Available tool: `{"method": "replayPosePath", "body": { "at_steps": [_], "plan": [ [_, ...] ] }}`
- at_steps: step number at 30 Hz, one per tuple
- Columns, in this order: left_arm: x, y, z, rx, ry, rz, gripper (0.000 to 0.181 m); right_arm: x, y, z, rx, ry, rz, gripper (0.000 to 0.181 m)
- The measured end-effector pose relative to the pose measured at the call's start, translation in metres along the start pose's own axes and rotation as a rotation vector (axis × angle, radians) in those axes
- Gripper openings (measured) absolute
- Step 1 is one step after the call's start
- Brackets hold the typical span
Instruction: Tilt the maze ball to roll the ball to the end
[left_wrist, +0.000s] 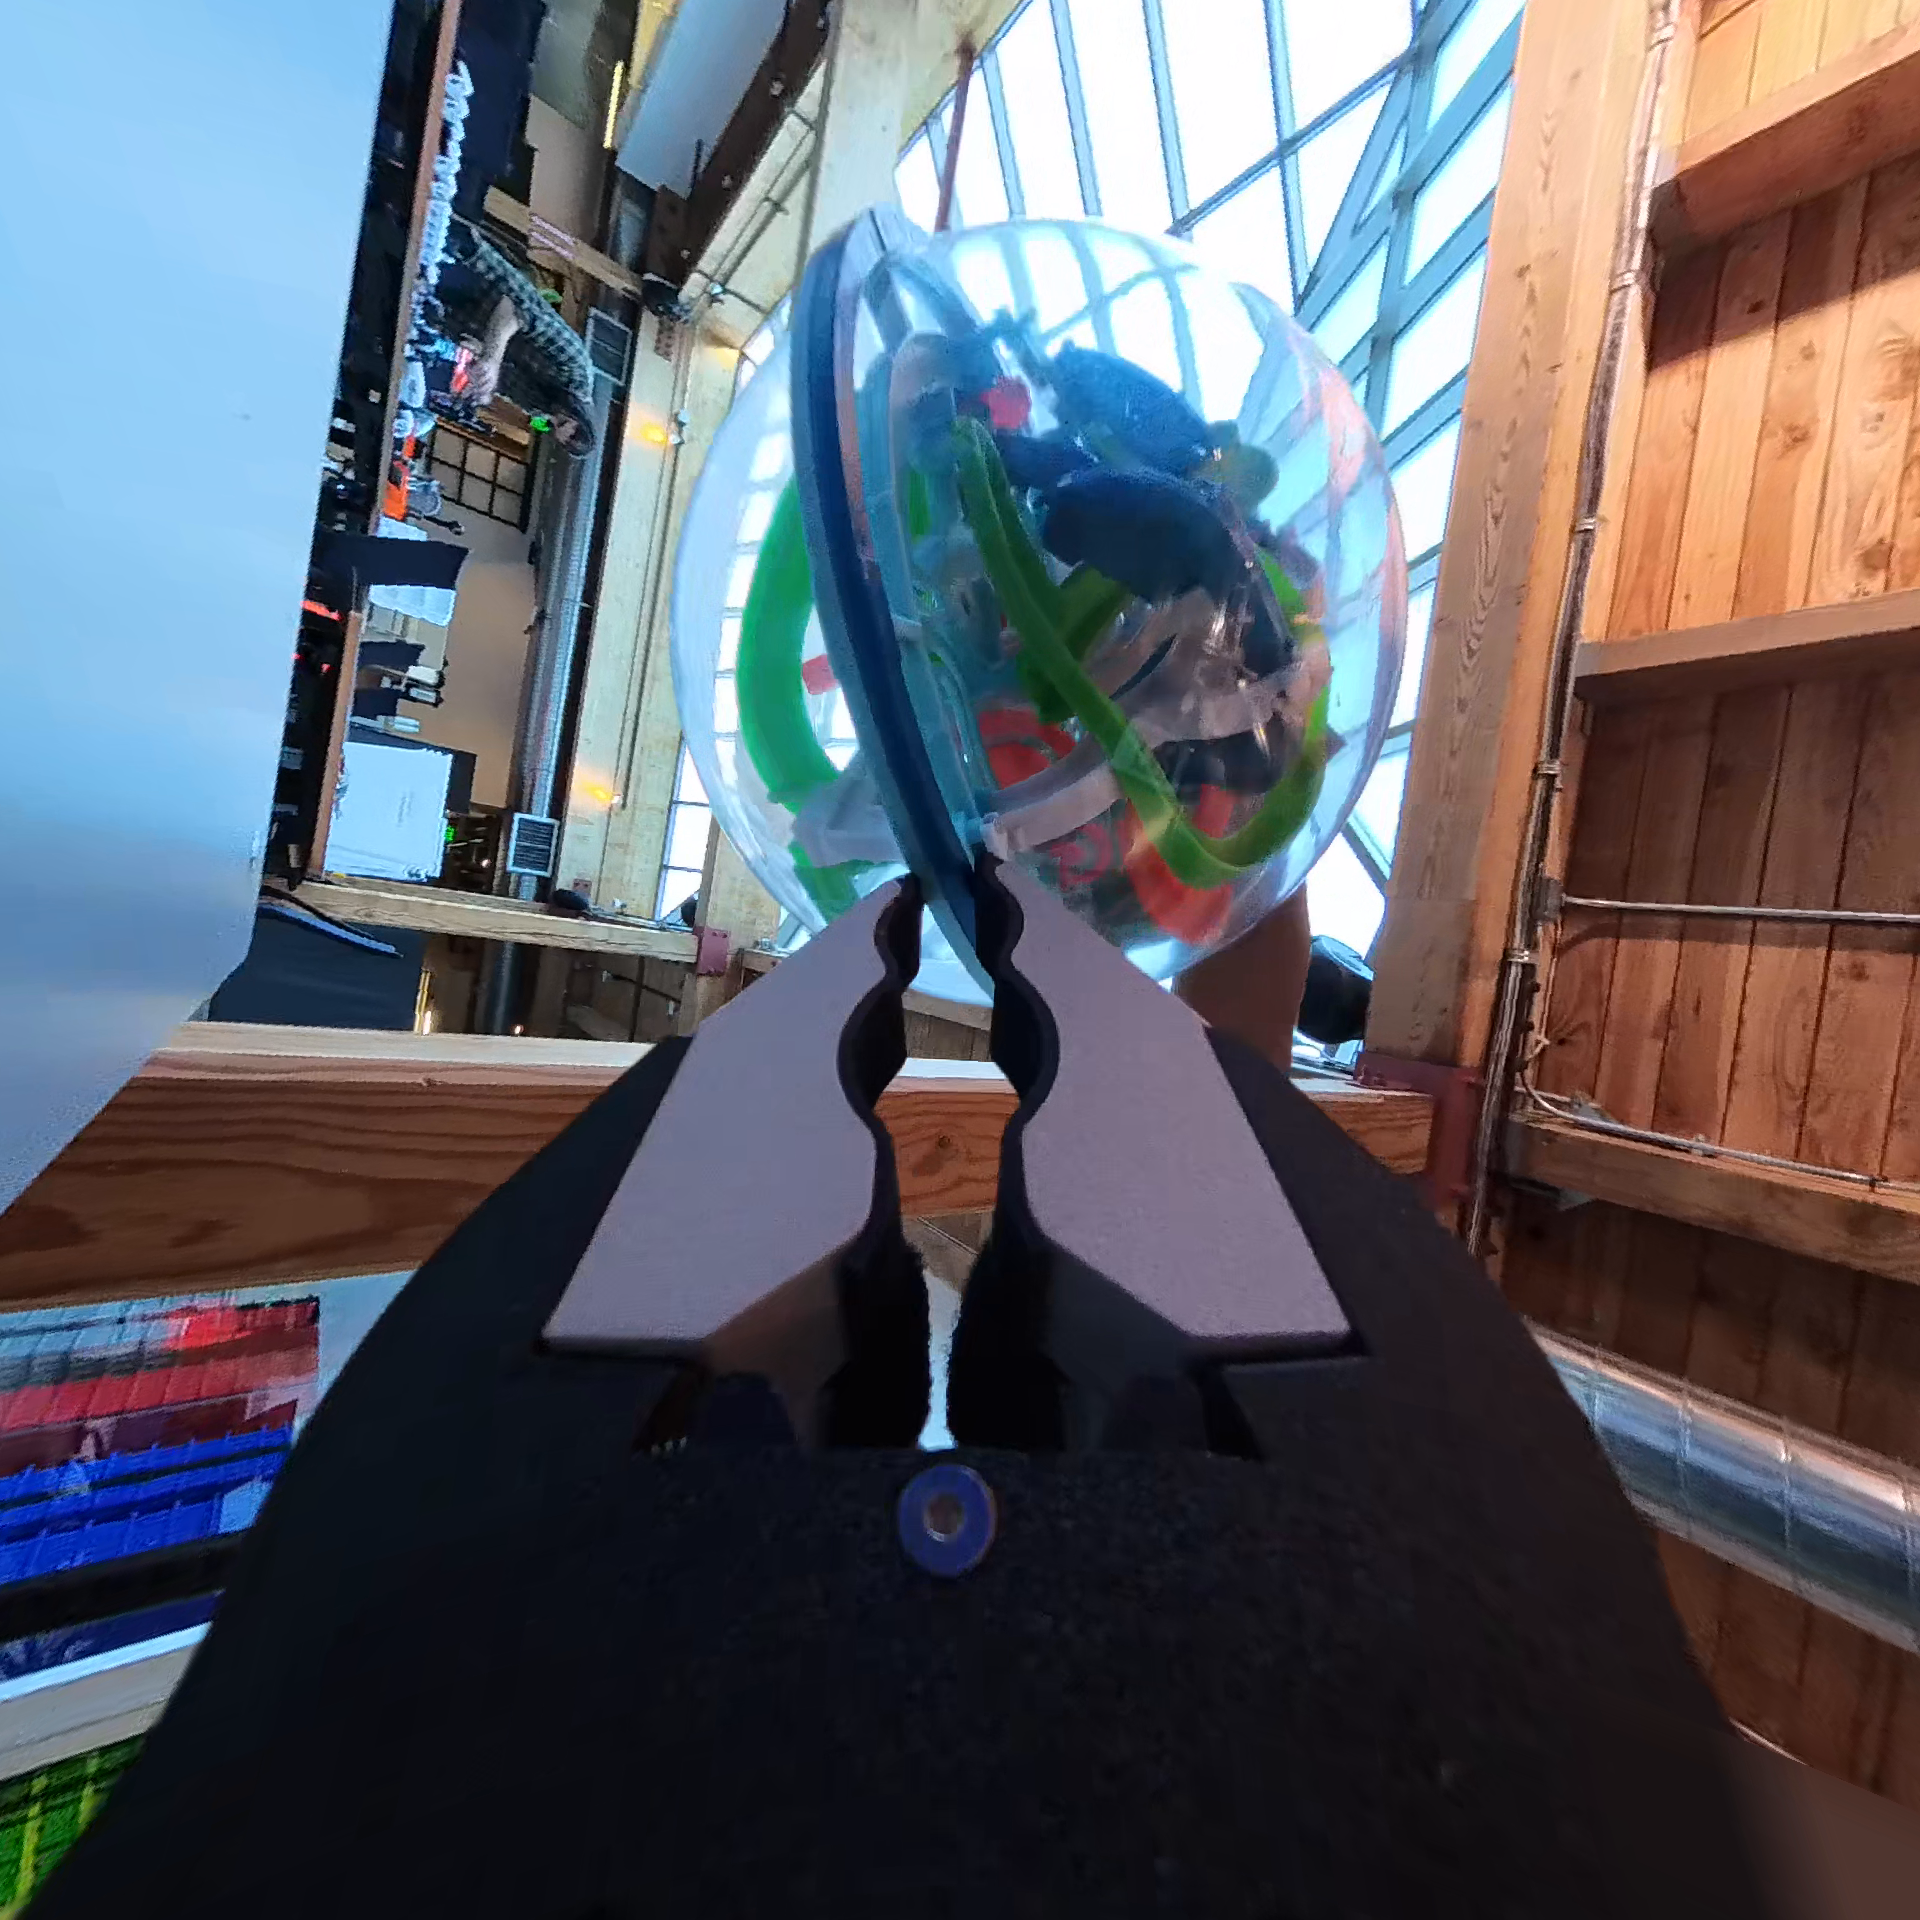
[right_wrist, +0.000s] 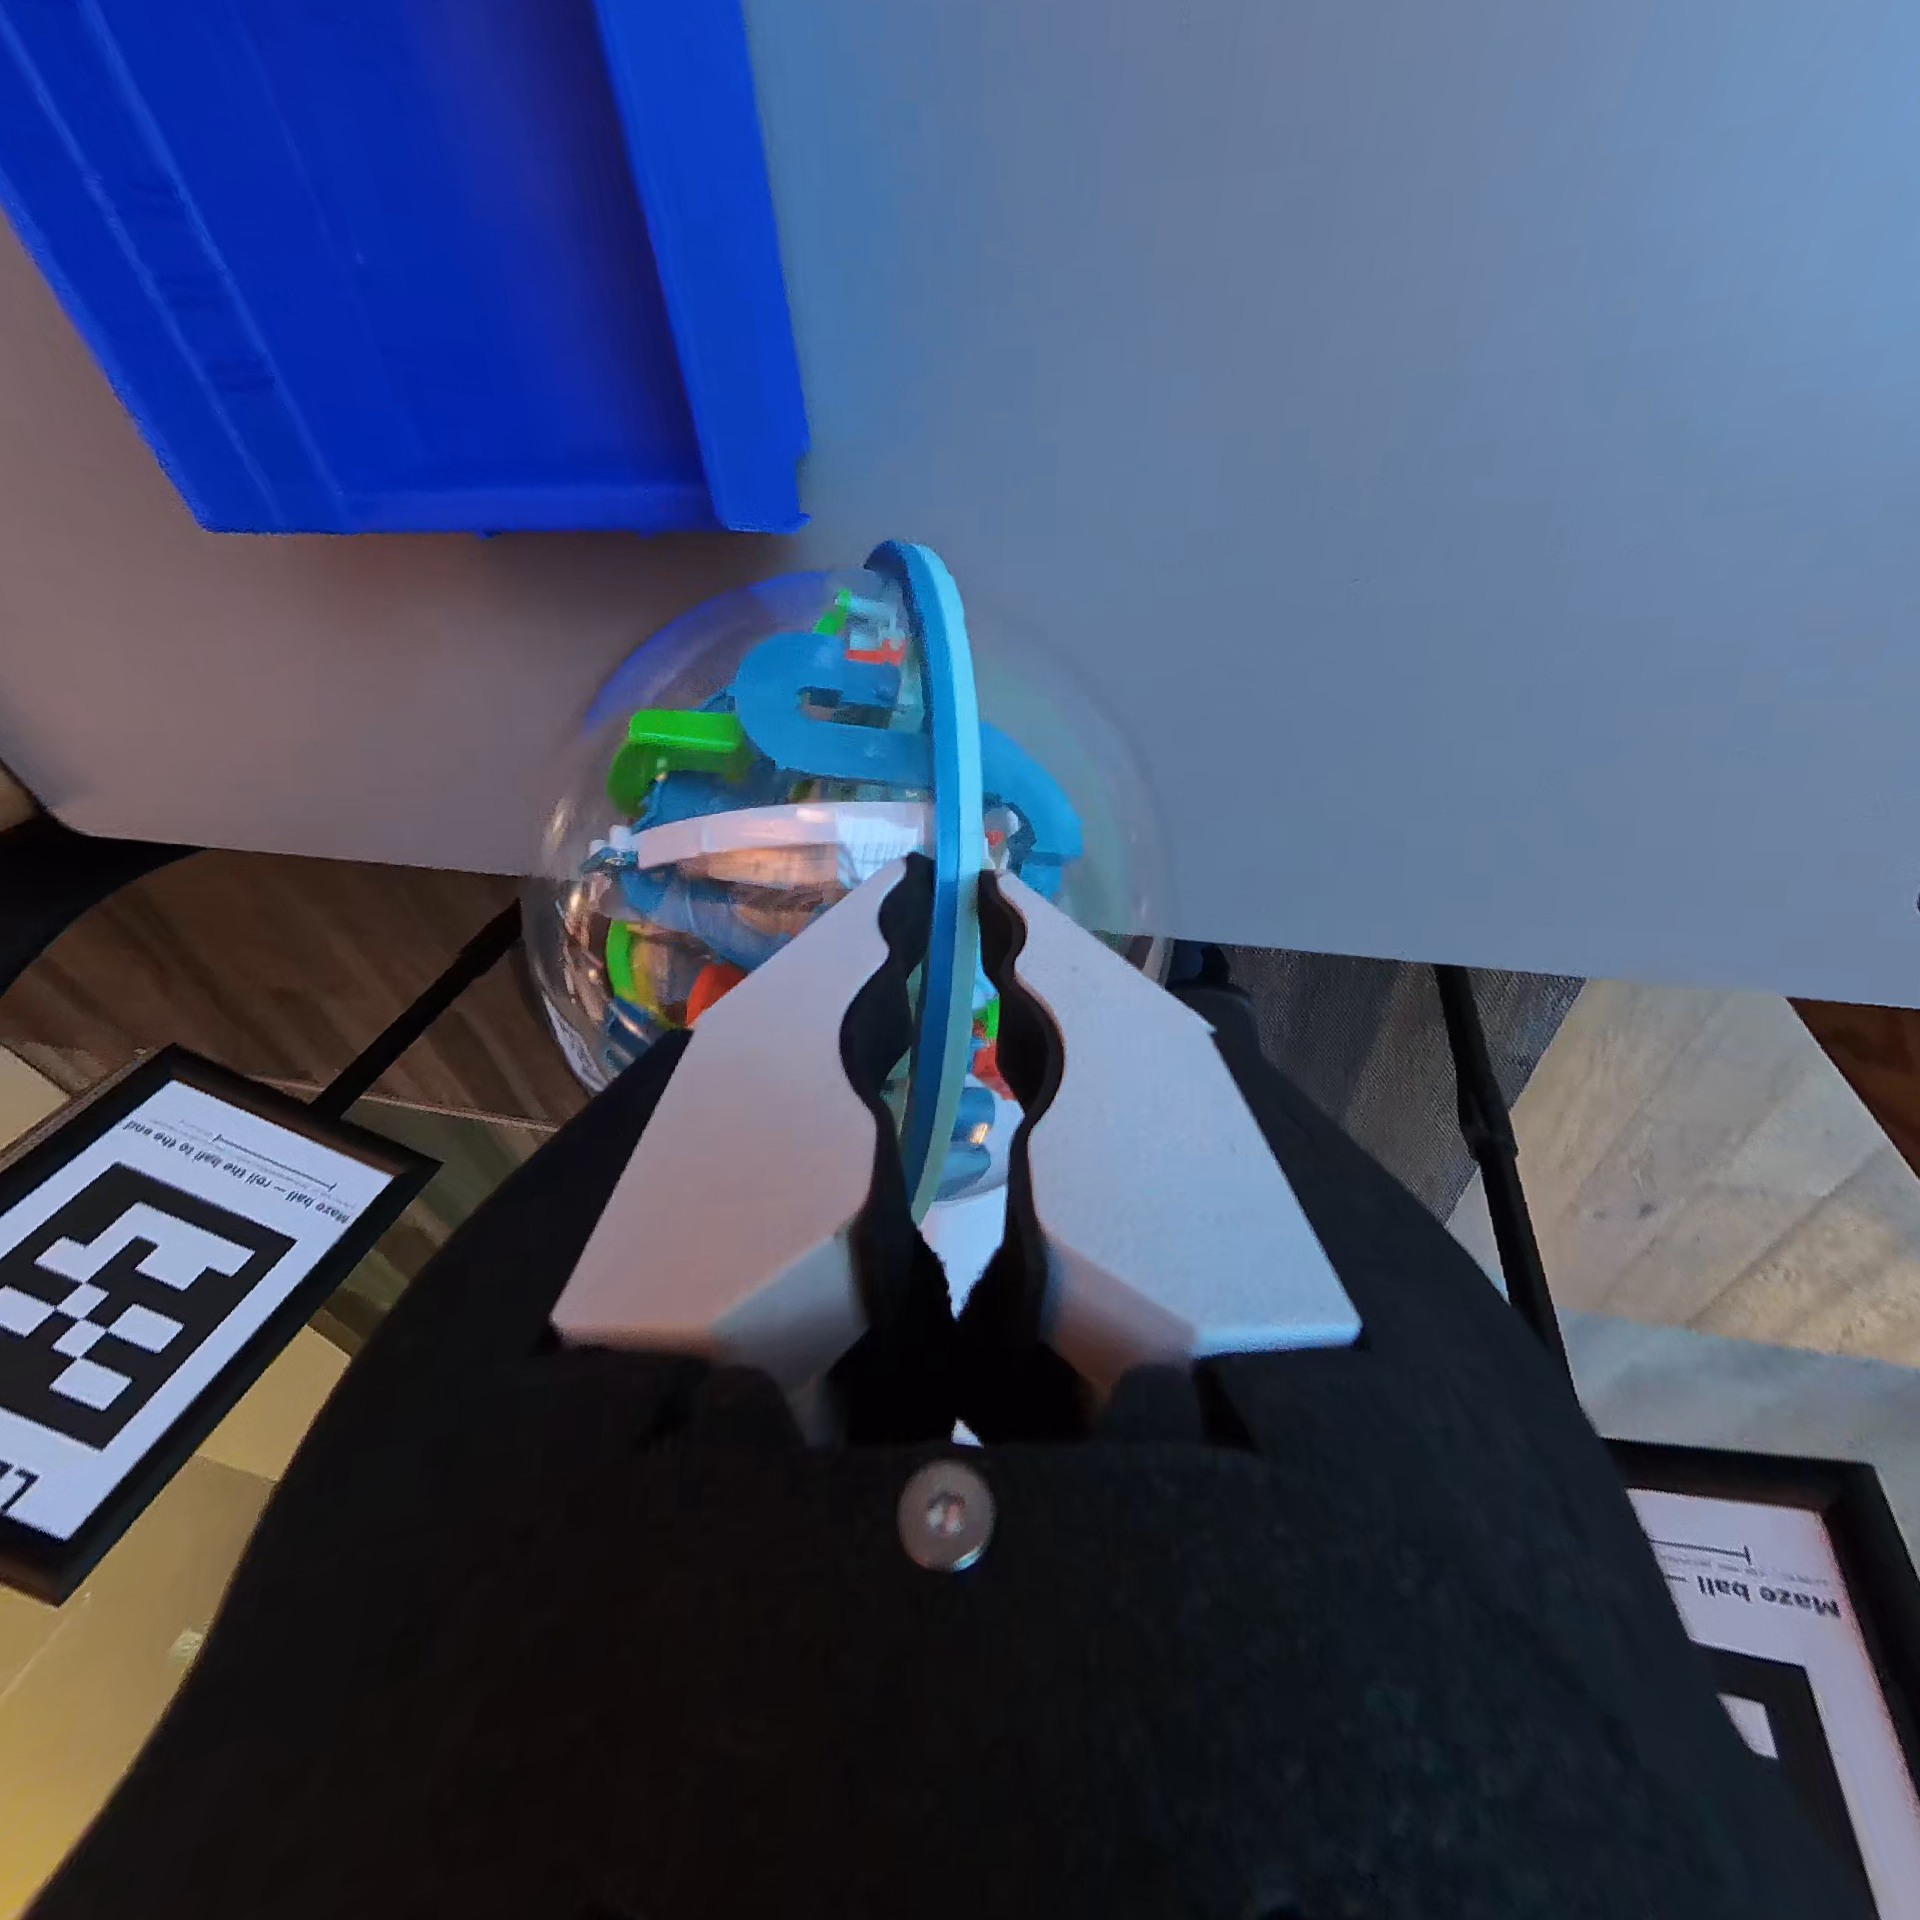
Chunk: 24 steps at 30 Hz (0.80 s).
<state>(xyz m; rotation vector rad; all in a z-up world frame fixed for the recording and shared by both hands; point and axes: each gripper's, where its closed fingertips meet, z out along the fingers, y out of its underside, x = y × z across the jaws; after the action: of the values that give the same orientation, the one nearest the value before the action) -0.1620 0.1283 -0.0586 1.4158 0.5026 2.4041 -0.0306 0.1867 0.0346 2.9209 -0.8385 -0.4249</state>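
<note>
One clear maze ball (left_wrist: 1039, 603), its blue rim pinched by two tools, left tool (left_wrist: 948, 894) and right tool (right_wrist: 945, 878).

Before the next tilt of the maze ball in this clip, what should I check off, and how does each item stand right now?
1. Left gripper clamped on the maze ball: ok, its fingers pinch the dark blue rim.
2. Right gripper clamped too: ok, its fingers close on the blue rim.
3. Maze ball lifted free: ok, held in the air in both views.
4. Position of the small ball on the track: cannot tell, it is not distinguishable among the green, red and blue tracks.
5. Room to tilt: cannot tell; the blue bin and grey panel lie behind the maze ball, gap unclear.
</note>
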Motion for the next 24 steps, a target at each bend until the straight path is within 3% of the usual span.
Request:
{"method": "replayPosePath", "body": {
  "at_steps": [5, 12, 19, 24],
  "plan": [
    [0.008, -0.009, 0.001, 0.002, -0.054, 0.043, 0.008, 0.006, -0.016, 0.011, -0.049, -0.042, 0.019, 0.008],
    [0.008, -0.017, -0.018, -0.031, -0.187, 0.144, 0.007, 0.021, -0.011, 0.046, -0.067, -0.327, -0.015, 0.008],
    [0.009, -0.008, -0.039, -0.062, -0.217, 0.050, 0.007, 0.018, 0.005, 0.065, 0.181, -0.634, -0.186, 0.009],
    [0.005, -0.007, -0.048, -0.058, -0.240, 0.019, 0.007, 0.021, 0.008, 0.080, 0.392, -0.817, -0.187, 0.011]
  ]
}}
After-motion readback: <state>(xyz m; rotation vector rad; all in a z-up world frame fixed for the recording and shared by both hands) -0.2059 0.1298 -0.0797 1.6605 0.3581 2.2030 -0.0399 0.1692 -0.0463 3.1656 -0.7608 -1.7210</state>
